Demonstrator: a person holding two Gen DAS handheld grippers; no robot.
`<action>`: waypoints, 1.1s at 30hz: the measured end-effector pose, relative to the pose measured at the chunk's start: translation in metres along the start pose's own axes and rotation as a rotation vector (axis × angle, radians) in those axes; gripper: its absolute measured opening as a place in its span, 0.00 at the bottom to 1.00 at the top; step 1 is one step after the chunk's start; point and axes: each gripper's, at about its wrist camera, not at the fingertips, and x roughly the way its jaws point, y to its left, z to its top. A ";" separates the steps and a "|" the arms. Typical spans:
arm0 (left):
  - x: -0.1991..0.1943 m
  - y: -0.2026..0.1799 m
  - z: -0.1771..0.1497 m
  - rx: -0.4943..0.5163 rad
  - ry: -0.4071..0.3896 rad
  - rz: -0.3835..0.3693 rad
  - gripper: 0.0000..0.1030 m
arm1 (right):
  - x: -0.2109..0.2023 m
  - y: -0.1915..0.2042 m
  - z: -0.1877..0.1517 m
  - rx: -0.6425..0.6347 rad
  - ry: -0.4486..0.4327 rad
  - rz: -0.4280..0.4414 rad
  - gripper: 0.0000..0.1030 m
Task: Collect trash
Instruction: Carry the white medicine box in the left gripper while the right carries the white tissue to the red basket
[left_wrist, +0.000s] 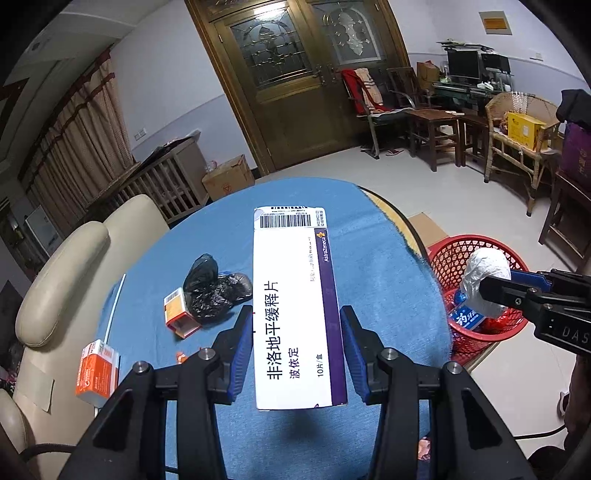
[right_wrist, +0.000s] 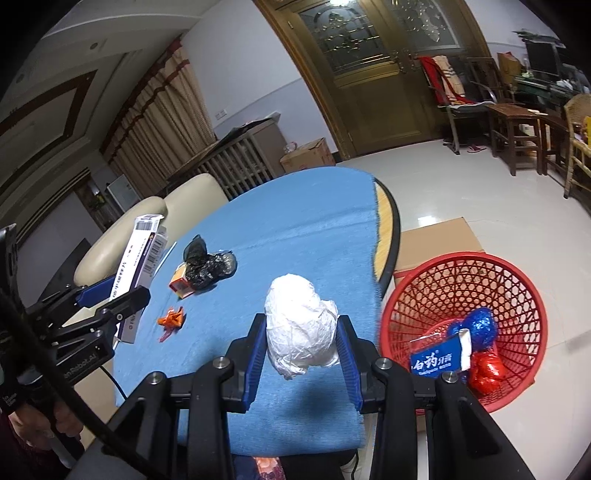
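Note:
My left gripper (left_wrist: 295, 325) is shut on a long white and purple medicine box (left_wrist: 295, 306) and holds it above the blue table (left_wrist: 388, 258). My right gripper (right_wrist: 301, 332) is shut on a crumpled white bag (right_wrist: 301, 325), held over the table's right edge beside the red basket (right_wrist: 461, 280). The basket holds a blue toothpaste box (right_wrist: 436, 360) and red and blue wrappers. On the table lie a black plastic bag (left_wrist: 214, 291), a small orange box (left_wrist: 177, 314) and an orange scrap (right_wrist: 171, 317).
A cream sofa (left_wrist: 62, 280) with an orange box (left_wrist: 98, 373) sits left of the table. The basket stands on flat cardboard (right_wrist: 436, 240) on the floor. Wooden chairs (left_wrist: 436, 129) and double doors (left_wrist: 295, 74) stand at the far side.

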 end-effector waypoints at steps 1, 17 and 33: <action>0.000 -0.001 0.000 0.002 -0.002 -0.001 0.46 | -0.001 -0.001 0.001 0.002 -0.002 -0.002 0.39; -0.001 -0.012 0.000 0.009 -0.006 -0.019 0.46 | -0.014 -0.008 0.000 0.027 -0.035 -0.037 0.39; 0.000 -0.018 0.003 0.021 -0.010 -0.037 0.46 | -0.023 -0.016 0.001 0.058 -0.048 -0.054 0.39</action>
